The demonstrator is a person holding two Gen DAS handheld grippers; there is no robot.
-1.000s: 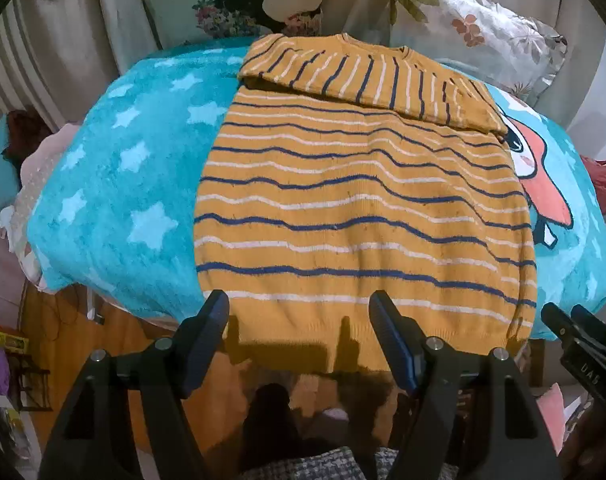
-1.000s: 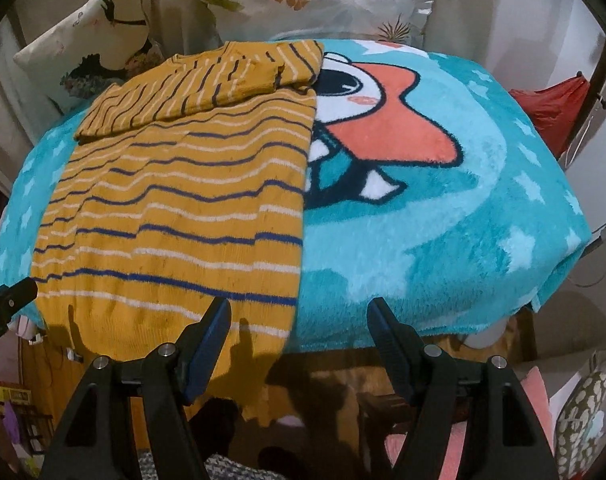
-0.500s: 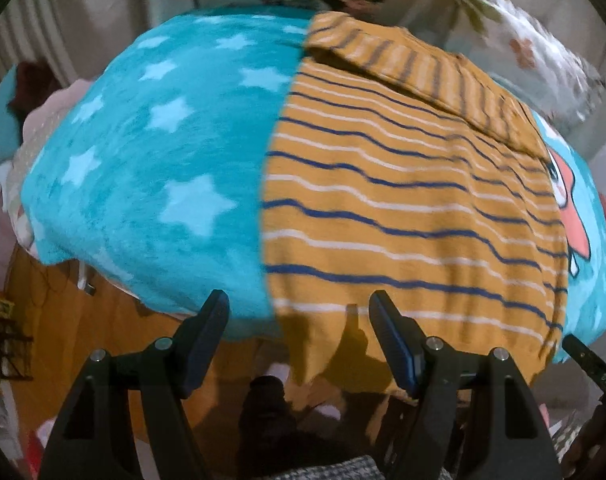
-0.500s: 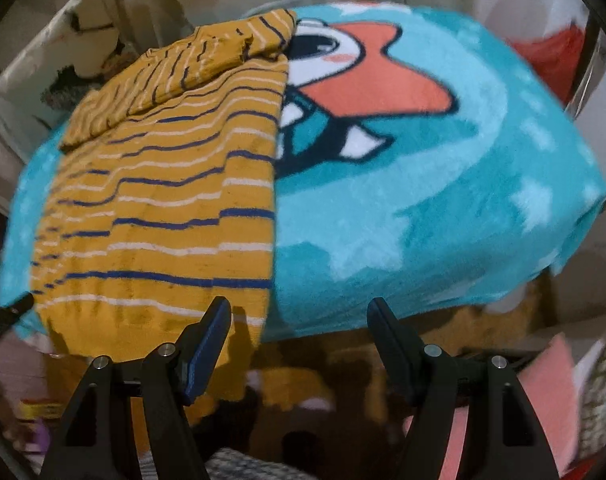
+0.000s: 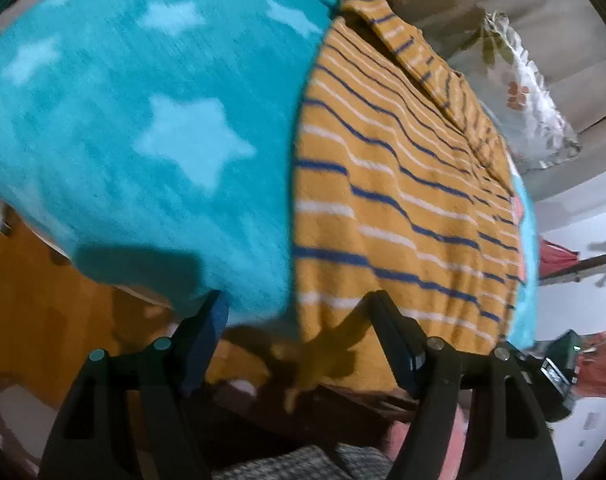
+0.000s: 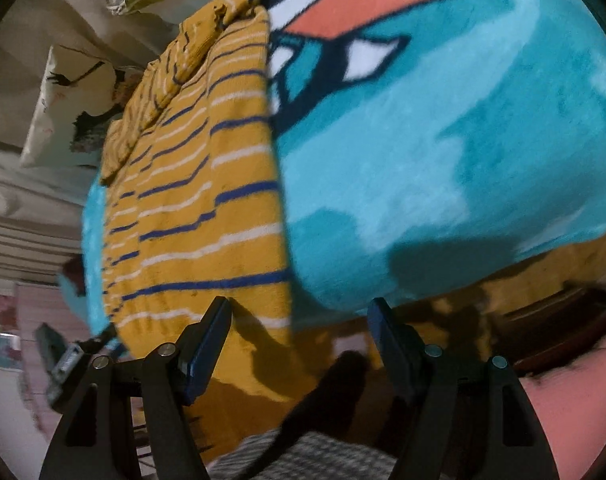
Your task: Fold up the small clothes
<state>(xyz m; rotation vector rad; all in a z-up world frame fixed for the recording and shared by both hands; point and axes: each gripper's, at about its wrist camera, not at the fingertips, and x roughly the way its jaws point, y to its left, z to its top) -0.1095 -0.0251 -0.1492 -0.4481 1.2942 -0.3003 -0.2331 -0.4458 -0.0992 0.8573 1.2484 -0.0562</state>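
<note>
2 grippers' fingers, left (image 5: 299, 312) and right (image 6: 299, 316), gape empty at the striped sweater (image 5: 403, 184) hem, collar end farthest away.

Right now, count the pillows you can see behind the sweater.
2. A floral pillow past the sweater's far end; a bird-print pillow at the opposite far corner. More may be hidden outside the views.

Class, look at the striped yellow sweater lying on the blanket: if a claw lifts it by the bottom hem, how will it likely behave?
The sweater is soft knit, its hem draping over the blanket edge, so it will probably sag and fold, not hold shape. Its sleeves, folded across the top, may slip loose. The fuzzy blanket likely drags at it.
</note>
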